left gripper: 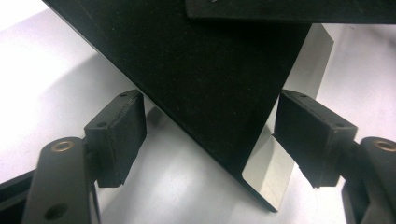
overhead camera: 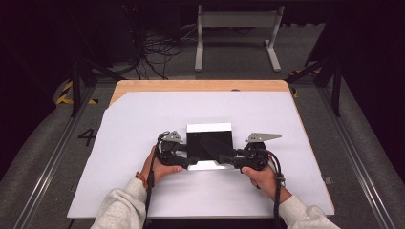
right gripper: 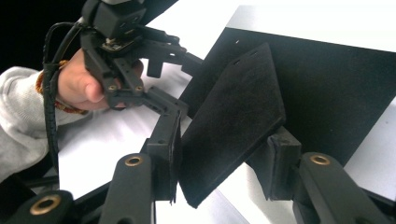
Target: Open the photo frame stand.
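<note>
1. Seen from the high view, a person sits at a wooden table (overhead camera: 200,86) covered by a large white paper sheet (overhead camera: 143,124). A shallow square box with a white rim and a black felt-like lining (overhead camera: 210,143) lies flat near the middle of the sheet, just in front of the hands.

2. The left gripper (overhead camera: 184,161) sits at the box's near left corner. In the left gripper view its jaws stand wide apart on either side of that corner, and the black pads (left gripper: 119,135) do not touch the box (left gripper: 210,93).

3. The right gripper (overhead camera: 228,158) comes in from the near right. In the right gripper view its jaws are closed narrowly on a thin, flat black felt-like panel (right gripper: 233,121), gripping its lower edge. The panel tilts upward over the black lining (right gripper: 327,93), with its far end raised; the left gripper (right gripper: 163,105) and the hand behind it appear beyond.

4. Judging by this, the step in hand is handling the loose panel over the box while the box is steadied.

5. To do it well, the left gripper would likely close on the corner wall to hold the box firm, while the right keeps a firm pinch and moves slowly, keeping the panel's edges square with the box walls so it does not catch or slip.
</note>
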A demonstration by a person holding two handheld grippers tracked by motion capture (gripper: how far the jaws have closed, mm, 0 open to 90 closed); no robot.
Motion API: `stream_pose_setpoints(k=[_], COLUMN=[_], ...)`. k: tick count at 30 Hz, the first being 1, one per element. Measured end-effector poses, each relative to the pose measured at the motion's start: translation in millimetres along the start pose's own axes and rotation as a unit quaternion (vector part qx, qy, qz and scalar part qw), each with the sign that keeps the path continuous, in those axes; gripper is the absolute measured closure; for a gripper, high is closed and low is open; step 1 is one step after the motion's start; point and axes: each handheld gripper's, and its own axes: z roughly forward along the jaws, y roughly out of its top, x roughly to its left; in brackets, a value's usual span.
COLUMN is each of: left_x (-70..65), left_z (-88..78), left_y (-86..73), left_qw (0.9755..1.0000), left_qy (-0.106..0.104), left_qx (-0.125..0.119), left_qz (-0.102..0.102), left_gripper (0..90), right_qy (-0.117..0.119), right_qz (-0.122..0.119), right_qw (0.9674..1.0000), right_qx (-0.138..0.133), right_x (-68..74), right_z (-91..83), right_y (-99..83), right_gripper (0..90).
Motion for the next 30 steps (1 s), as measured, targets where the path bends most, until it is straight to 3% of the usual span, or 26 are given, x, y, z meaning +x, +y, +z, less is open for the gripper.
stream_pose_setpoints(k=[7,10,14,17,28,30], left_x=[-2.5,-6.4,-7.6,-9.6,-9.8,-10.8], left_z=[0.8,-1.0,-7.4,-9.4,-18.3,-19.8], left_y=[7.1,9.6,13.0,14.8,16.6,17.4], left_qw=[0.9998,0.9995,0.9972,0.9953,0.9908,0.9888], left_qy=[0.005,0.021,0.051,0.069,0.096,0.109], left_qx=[-0.007,-0.006,-0.034,-0.041,-0.065,-0.068], left_qz=[0.016,0.025,0.044,0.054,0.069,0.076], left_gripper=[32.9,34.1,42.1,45.3,55.6,56.7], right_qy=[0.005,0.006,-0.007,-0.018,-0.04,-0.043], right_qz=[-0.023,-0.03,-0.054,-0.064,-0.079,-0.081], right_qw=[0.9997,0.9995,0.9985,0.9978,0.996,0.9957], right_qx=[0.002,0.004,0.006,0.006,0.012,0.015], right_x=[2.8,3.0,6.5,8.1,7.1,7.1], right_z=[-3.7,-4.3,-5.1,-4.6,-0.9,0.0], right_y=[-2.7,-2.9,-1.0,0.2,-0.6,-1.0], right_gripper=[56.5,56.6,57.7,58.6,62.4,63.1])
